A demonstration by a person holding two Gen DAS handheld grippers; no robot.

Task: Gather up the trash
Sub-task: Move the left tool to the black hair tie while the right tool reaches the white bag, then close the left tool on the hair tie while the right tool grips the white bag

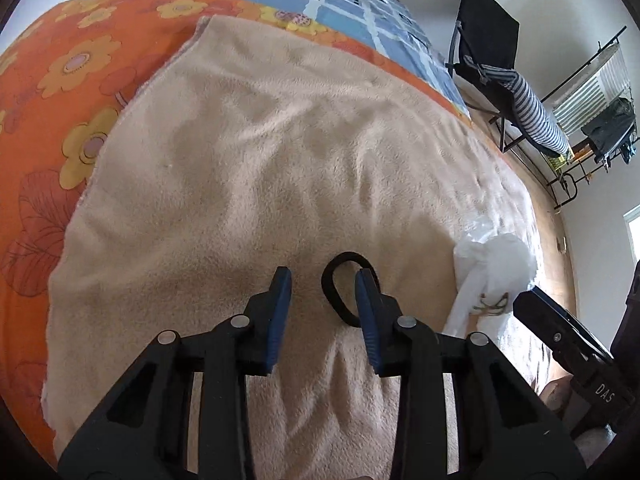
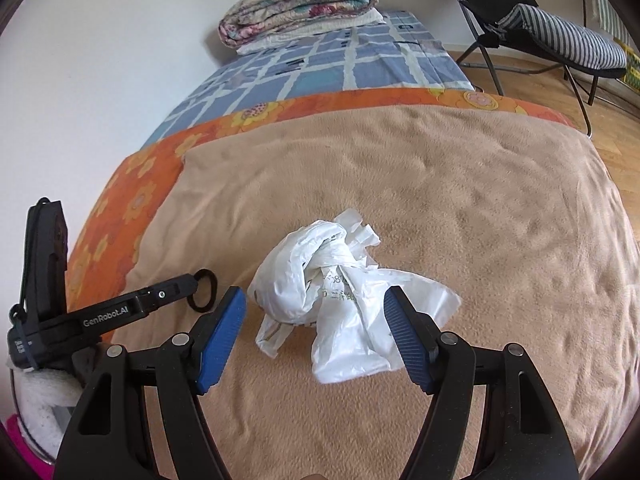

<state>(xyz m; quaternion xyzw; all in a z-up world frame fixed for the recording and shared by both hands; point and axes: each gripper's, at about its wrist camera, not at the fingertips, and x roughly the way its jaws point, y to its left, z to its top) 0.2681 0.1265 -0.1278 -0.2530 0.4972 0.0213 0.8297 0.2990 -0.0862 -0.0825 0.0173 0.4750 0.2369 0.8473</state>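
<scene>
A black hair tie [image 1: 340, 296] lies on the beige blanket [image 1: 260, 160]. My left gripper [image 1: 323, 276] is open just above it, its right finger over the loop's right side. The hair tie also shows in the right wrist view [image 2: 203, 290], at the tip of the left gripper [image 2: 176, 286]. A crumpled white plastic bag [image 2: 340, 292] lies on the blanket in front of my right gripper [image 2: 314, 294], which is open with its fingers to either side of the bag's near part. The bag shows at the right in the left wrist view [image 1: 490, 276].
The blanket covers an orange flowered sheet [image 1: 60, 92] and a blue checked sheet [image 2: 320, 68]. A folded quilt [image 2: 300, 4] lies at the bed's far end. A black folding chair with a striped cushion [image 2: 560, 36] stands on the wooden floor [image 2: 624, 140] to the right.
</scene>
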